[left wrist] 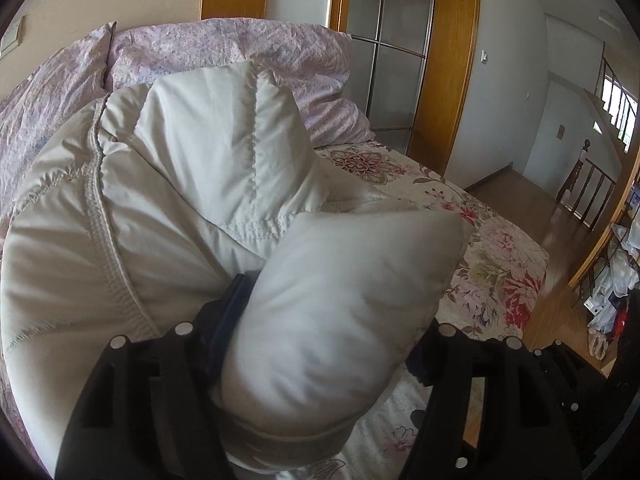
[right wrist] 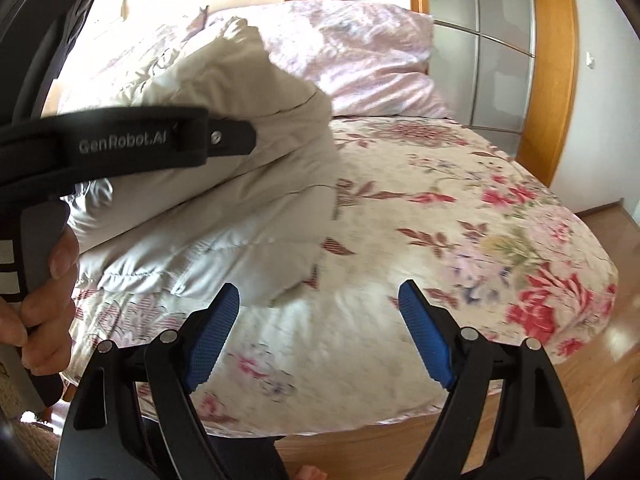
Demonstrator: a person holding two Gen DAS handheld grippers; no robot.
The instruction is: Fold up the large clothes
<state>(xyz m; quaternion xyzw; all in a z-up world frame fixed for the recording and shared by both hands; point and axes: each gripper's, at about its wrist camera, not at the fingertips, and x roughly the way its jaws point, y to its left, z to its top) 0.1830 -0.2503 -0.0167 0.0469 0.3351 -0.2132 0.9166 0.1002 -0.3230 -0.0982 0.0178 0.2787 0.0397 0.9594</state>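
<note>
Left gripper (left wrist: 320, 344) clamps a puffy fold of the jacket (left wrist: 168, 184), padded cream fabric bulging out between its 2 fingers; blue pad of 1 finger (left wrist: 230, 320) shows pressed into the cloth, the other pad is hidden behind the fold. The jacket fills most of the left wrist view, stitched seams visible, lifted bulk leaning toward the pillows (left wrist: 224, 52) at the head of the bed (left wrist: 504, 256).

Right wrist view: right gripper (right wrist: 319, 320) has its jaws spread wide, nothing between them, blue pads (right wrist: 426, 336) over the floral bedspread (right wrist: 460, 220). It sits just beside the jacket's near edge, not touching as far as can be seen. Jacket (right wrist: 224, 208) lies on the left part of the bed, upper layer raised off the lower one. The left gripper's black body with "GenRobot.AI" lettering crosses the upper left of this view, person's hand (right wrist: 48, 292) on its handle.

Wood-framed glass door (right wrist: 500, 40) behind the bed, wood floor (left wrist: 556, 208) to the right. Right wrist view slightly motion-blurred.
</note>
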